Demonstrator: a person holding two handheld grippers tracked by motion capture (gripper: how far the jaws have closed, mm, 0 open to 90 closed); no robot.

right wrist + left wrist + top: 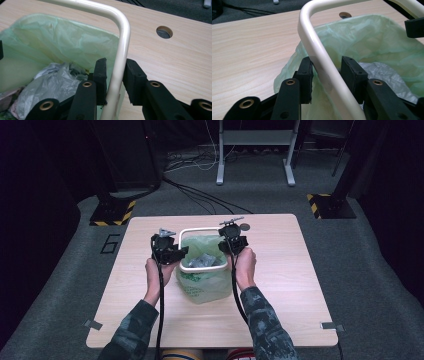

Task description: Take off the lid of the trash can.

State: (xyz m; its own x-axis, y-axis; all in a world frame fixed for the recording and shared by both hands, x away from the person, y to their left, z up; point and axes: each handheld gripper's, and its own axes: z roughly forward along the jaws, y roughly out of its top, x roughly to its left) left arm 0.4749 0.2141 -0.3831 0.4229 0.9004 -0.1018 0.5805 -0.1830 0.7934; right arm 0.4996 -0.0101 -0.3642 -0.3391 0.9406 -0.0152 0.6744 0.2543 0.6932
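Where cables cross carpet, pale table (280,285)

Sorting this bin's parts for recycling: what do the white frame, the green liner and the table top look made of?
White frame: glossy tube, probably coated metal or plastic, with shiny highlights. Green liner: thin translucent plastic film, crinkled. Table top: pale wood-grain surface, matte, probably laminate.

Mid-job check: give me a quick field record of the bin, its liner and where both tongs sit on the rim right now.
bin: white frame mid-table, green liner draped over it
contents: crumpled grey plastic inside
left tongs: jaws straddle the left rim bar; a gap shows at the inner pad, so not clamped
right tongs: jaws straddle the right rim bar; gap at the outer pad
table: light wood, round hole past the bin
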